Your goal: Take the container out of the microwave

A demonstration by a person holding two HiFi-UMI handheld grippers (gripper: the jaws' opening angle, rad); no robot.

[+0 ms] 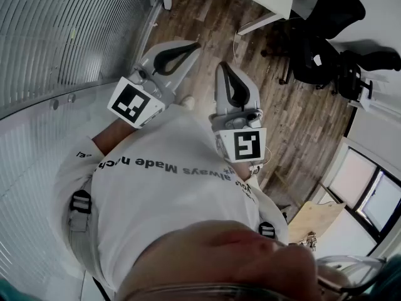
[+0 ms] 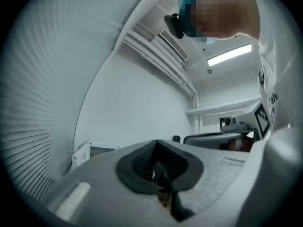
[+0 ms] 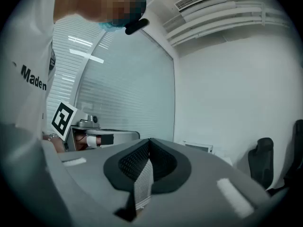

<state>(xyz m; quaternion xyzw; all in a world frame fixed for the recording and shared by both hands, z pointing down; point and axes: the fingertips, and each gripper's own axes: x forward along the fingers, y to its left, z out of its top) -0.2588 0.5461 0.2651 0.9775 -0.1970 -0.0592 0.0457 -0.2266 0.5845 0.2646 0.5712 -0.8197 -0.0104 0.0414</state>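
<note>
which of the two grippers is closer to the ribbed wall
The left gripper: it is held beside the ribbed wall. The right gripper is out over the wood floor, toward the black chairs.

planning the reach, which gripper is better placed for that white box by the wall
Right, marginally. Both the left gripper and right gripper are shut, empty, held at the chest; the white box lies nearer the right one's aim.

The microwave [image 2: 89, 154] is too small to tell what it holds; a chair [image 3: 297, 148] is cut off at the right edge; in the head view cubes [image 1: 131, 102] hide both hands
</note>
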